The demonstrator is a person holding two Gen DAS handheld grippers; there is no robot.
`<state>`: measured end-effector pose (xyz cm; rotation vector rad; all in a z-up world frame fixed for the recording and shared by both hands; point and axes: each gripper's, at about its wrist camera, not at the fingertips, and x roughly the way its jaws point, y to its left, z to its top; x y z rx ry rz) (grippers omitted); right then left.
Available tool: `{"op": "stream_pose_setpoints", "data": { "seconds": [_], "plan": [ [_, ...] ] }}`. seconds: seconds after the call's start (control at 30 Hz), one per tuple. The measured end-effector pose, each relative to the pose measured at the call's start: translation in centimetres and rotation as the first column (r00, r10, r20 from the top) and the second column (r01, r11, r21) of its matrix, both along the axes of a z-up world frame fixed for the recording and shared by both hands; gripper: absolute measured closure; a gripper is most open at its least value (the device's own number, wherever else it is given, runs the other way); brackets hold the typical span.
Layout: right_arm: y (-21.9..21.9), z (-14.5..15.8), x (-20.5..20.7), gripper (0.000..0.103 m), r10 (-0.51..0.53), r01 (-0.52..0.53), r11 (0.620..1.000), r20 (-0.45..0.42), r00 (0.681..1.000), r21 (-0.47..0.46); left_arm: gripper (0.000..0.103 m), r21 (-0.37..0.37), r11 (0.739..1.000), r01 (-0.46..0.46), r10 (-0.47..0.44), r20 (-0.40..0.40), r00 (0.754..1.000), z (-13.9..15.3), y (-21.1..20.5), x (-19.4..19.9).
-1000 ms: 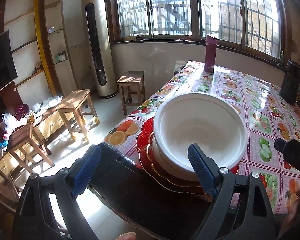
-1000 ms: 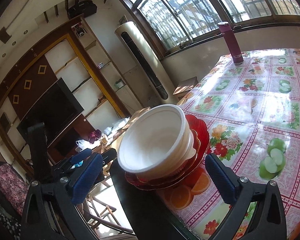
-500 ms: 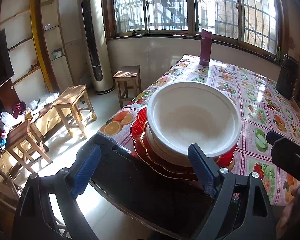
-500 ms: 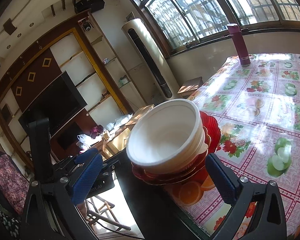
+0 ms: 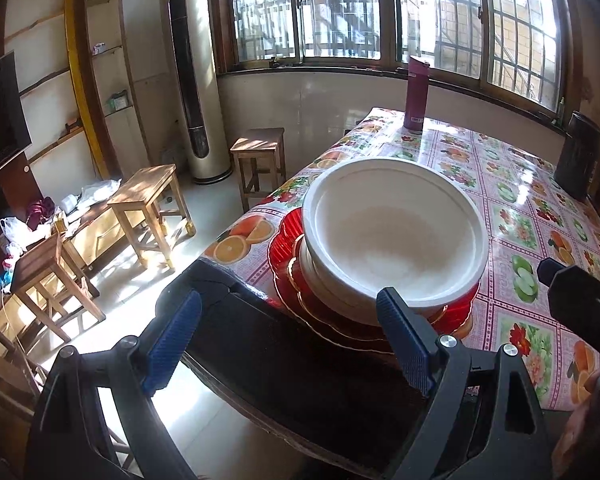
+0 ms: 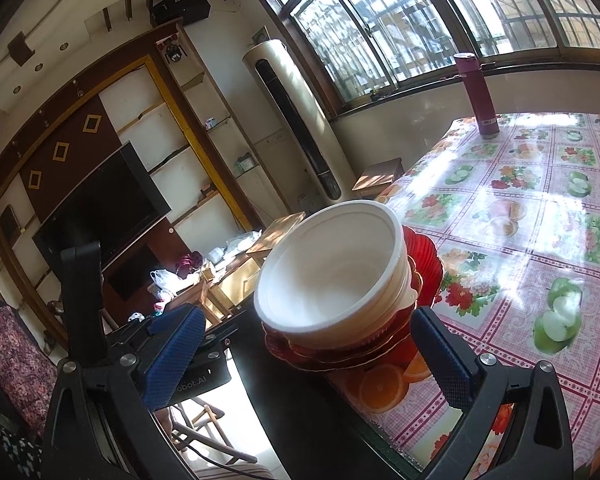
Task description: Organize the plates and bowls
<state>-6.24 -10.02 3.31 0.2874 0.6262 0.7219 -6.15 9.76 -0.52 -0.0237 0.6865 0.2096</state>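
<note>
White bowls [image 5: 394, 240] nested on red plates [image 5: 288, 236] at table corner, stacked for tidiness; left gripper [image 5: 288, 344] and right gripper [image 6: 312, 356] held wide open, nothing gripped

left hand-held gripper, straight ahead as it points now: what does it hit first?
Probably the dark table edge between its open fingers, then the red plates under the white bowls. Depth is hard to judge in the fisheye view.

both wrist cameras look forward and down from the table's near corner, close to the stacked white bowls [image 5: 396, 236] [image 6: 332, 268]; the right view seems tilted.
</note>
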Motion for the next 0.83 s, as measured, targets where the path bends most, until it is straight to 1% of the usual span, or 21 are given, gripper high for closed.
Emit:
{"op": "stream_pose_setpoints", "data": {
  "seconds": [0.23,0.53,0.83],
  "plan": [
    [0.4,0.1,-0.2,0.0,-0.007,0.007,1.0,0.012,1.0,-0.009,0.013,0.002,1.0,-0.008,0.008,-0.005,1.0,-0.2,0.1,-0.1],
    [1.1,0.1,0.0,0.0,-0.004,0.004,1.0,0.006,1.0,-0.014,0.013,0.004,1.0,-0.013,0.014,-0.019,1.0,-0.6,0.6,-0.4],
    [1.7,-0.1,0.2,0.0,-0.014,0.014,1.0,0.001,1.0,-0.024,0.013,0.005,1.0,-0.018,0.018,0.022,1.0,-0.3,0.7,-0.7]
  ]
}}
